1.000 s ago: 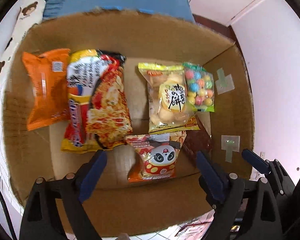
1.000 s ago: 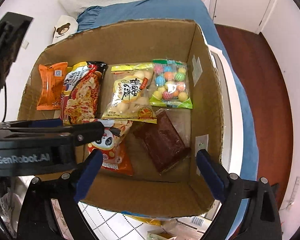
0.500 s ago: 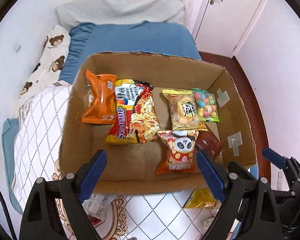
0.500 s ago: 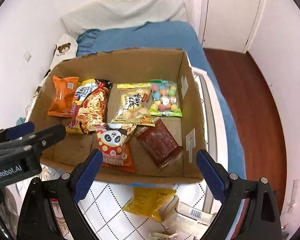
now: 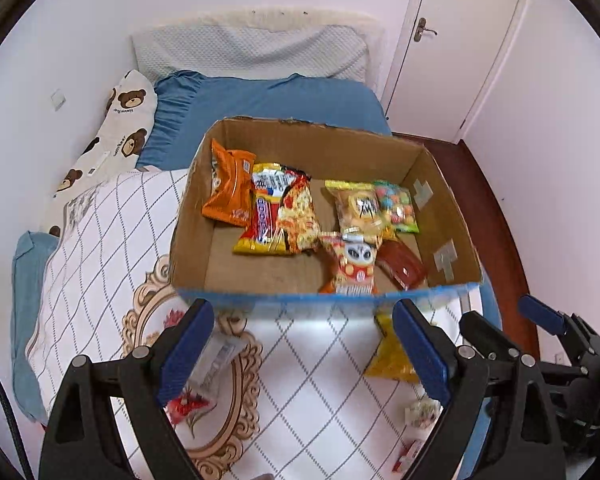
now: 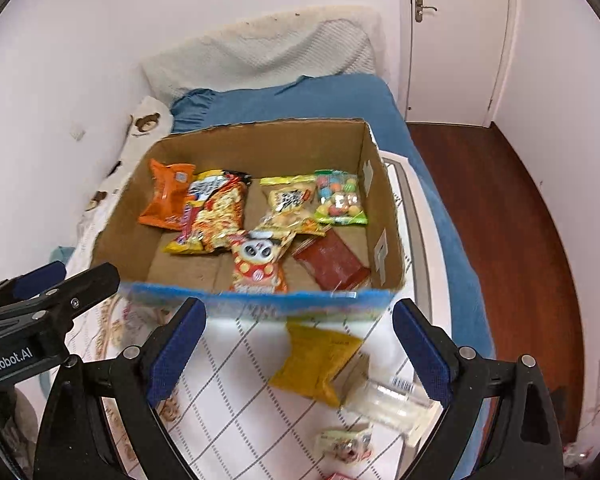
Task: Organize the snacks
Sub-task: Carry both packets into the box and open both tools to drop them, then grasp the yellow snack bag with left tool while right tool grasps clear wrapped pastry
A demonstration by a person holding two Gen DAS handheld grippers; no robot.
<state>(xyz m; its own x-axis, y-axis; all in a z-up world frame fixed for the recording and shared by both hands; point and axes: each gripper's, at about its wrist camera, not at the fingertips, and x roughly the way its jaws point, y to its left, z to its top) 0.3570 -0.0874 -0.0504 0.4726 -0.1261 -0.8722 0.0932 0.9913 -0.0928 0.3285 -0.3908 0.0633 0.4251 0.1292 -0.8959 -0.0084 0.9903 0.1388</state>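
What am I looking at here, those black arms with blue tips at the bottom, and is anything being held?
Those are hand-held tongs; a person carries one in each hand, each with a camera looking along its fingers. One picture is from the left tongs, the other from the right tongs. Both stand open and hold nothing. Ahead, on a white quilted bedspread, sits a brown cardboard box containing packets, among them an orange snack bag and a panda-print packet. A yellow packet and some smaller items lie outside the box.

Bright, even light; slight motion blur, fisheye-bent dark edges.
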